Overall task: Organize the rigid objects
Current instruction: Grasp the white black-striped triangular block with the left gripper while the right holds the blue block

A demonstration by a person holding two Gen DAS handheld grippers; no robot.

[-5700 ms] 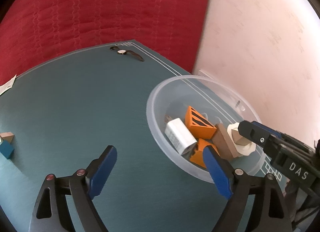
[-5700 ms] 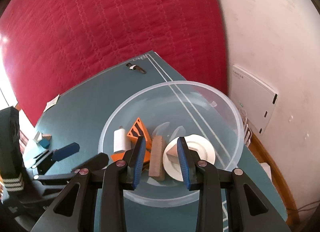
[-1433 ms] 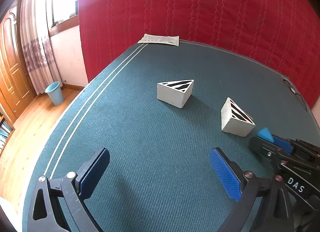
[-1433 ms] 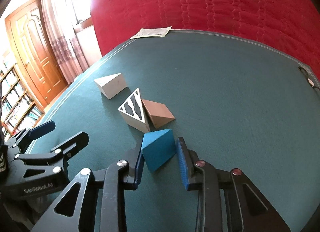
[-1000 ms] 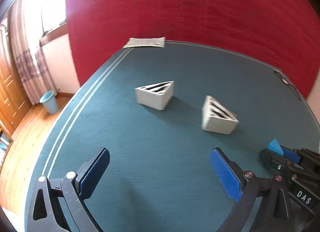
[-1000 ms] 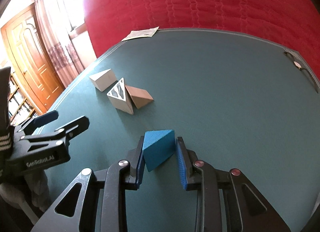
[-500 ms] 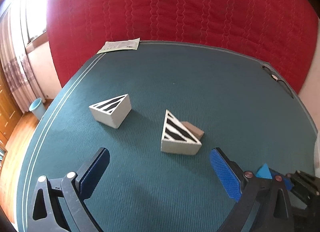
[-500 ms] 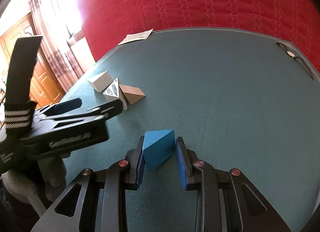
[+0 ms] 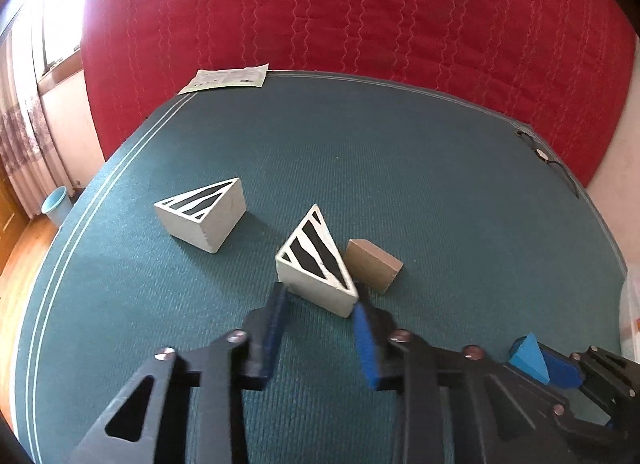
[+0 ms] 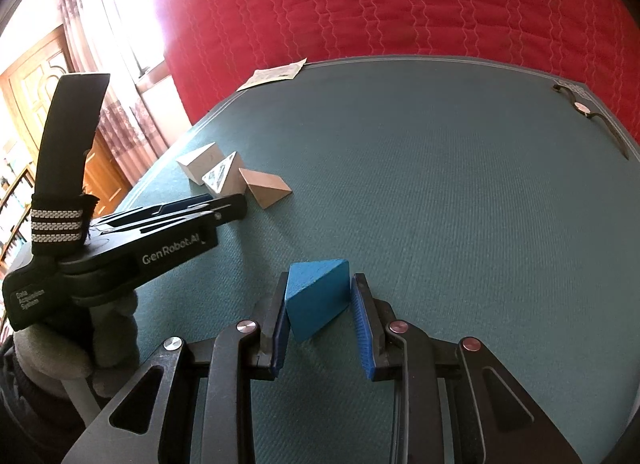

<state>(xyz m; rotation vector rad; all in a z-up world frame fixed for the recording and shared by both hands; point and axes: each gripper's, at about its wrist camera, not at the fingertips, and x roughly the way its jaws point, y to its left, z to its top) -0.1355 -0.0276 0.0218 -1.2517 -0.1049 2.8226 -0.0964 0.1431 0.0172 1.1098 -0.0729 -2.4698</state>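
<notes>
On the green table [image 9: 420, 184], my left gripper [image 9: 320, 300] is closing its jaws on the near edge of a white wedge with black stripes [image 9: 316, 260], and both pads touch it. A brown wooden block [image 9: 374, 266] lies right behind that wedge. A second striped white wedge [image 9: 202, 216] sits further left. My right gripper [image 10: 320, 278] is shut on a blue wedge [image 10: 318, 296] resting on the table, which also shows in the left wrist view [image 9: 528, 358]. The right wrist view shows the left gripper [image 10: 224, 204] reaching the wedges [image 10: 222, 174].
A paper leaflet [image 9: 228, 78] lies at the far left corner and a wristwatch [image 9: 542, 152] at the far right edge. A red quilt [image 9: 360, 4] hangs behind the table. A blue bin [image 9: 58, 204] stands on the floor to the left.
My left gripper has come up to the nearer striped wedge and its jaws have gone from wide open to closed on it. The right gripper still holds the blue wedge in place.
</notes>
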